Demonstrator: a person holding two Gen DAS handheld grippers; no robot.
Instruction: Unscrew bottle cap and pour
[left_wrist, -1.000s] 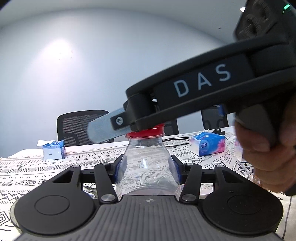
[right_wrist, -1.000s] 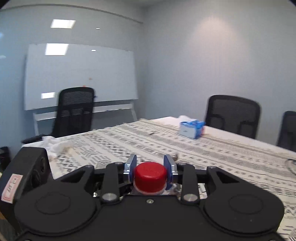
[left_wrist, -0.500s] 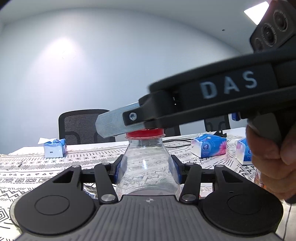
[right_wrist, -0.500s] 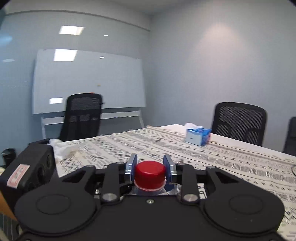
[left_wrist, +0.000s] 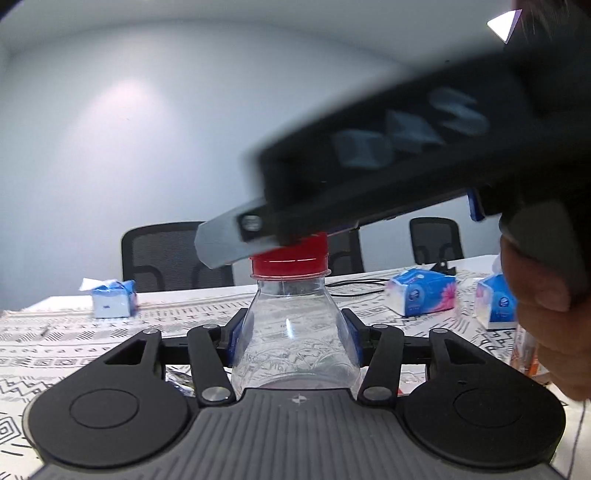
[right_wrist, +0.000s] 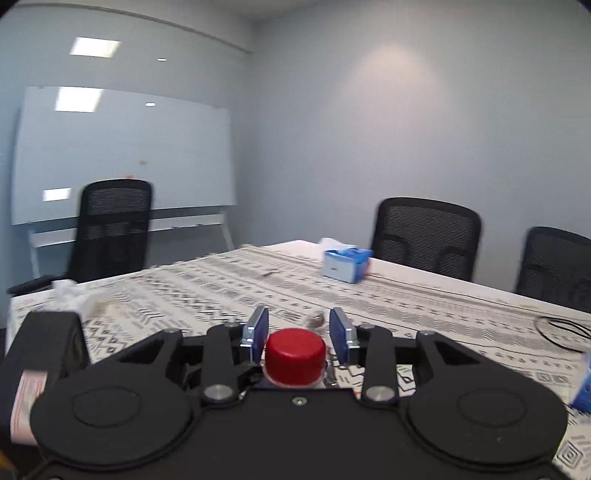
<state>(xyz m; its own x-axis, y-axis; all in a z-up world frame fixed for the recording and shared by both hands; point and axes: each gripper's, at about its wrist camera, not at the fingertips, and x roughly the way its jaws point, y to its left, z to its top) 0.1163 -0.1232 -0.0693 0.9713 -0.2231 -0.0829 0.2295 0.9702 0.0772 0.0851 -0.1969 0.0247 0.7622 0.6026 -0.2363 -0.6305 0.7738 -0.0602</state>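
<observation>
red cap (right_wrist: 295, 353) between parted fingers (right_wrist: 259, 332), patterned table (right_wrist: 406, 302)

Clear glossy plastic bottle (left_wrist: 295, 332)

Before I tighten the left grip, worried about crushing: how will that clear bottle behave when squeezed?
The clear bottle looks thin-walled and empty at its shoulder, so probably light and easily dented. Its smooth taper may let the left gripper slip upward. With the red cap still on, trapped air should resist collapse somewhat.

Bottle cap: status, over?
Left gripper shut on bottle. Right gripper open, fingers clear of red cap. Cap on. Nothing blocking.
</observation>
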